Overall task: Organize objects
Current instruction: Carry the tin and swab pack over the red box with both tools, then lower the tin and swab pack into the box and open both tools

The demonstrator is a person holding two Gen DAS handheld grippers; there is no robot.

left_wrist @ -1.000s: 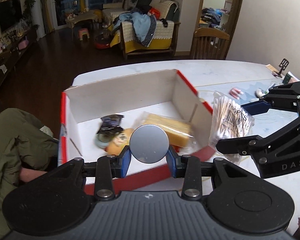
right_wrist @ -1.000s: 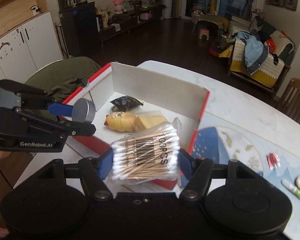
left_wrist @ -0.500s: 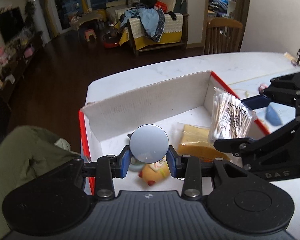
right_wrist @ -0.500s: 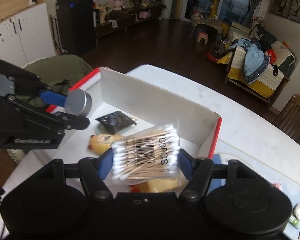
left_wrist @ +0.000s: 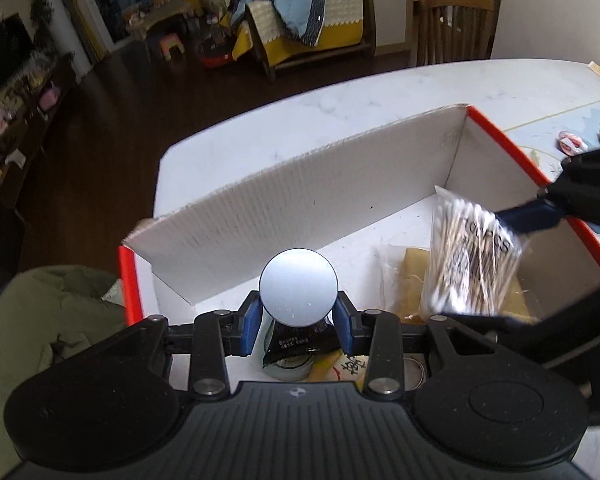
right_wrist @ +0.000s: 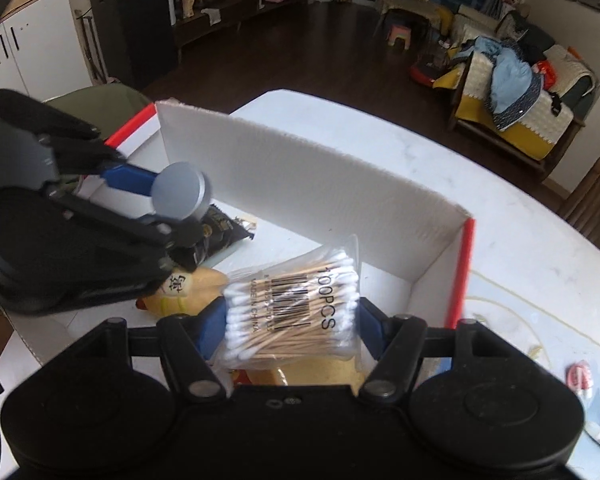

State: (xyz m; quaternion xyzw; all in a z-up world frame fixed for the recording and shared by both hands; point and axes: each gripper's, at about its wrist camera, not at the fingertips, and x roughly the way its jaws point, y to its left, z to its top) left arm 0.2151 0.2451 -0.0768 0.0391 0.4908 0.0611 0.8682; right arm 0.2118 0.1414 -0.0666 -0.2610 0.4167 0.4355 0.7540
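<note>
A white cardboard box (left_wrist: 300,184) with red outer sides stands on the white table; it also shows in the right wrist view (right_wrist: 308,184). My left gripper (left_wrist: 298,322) is shut on a round silver tin (left_wrist: 298,292) and holds it above the box's left part, over a dark snack packet (left_wrist: 296,344). My right gripper (right_wrist: 290,330) is shut on a clear bag of cotton swabs (right_wrist: 296,312) and holds it above the box's right part, over a yellow packet (left_wrist: 416,276). A yellow toy (right_wrist: 188,292) lies in the box.
Small items (right_wrist: 580,380) lie on a blue-patterned mat to the right of the box. An olive jacket (left_wrist: 56,312) hangs at the table's left edge. A wooden chair (left_wrist: 452,28) stands behind the table.
Both grippers have moved forward from the box's near edge to above its inside, each still holding its object. The swab bag now hangs over the yellow packet.
</note>
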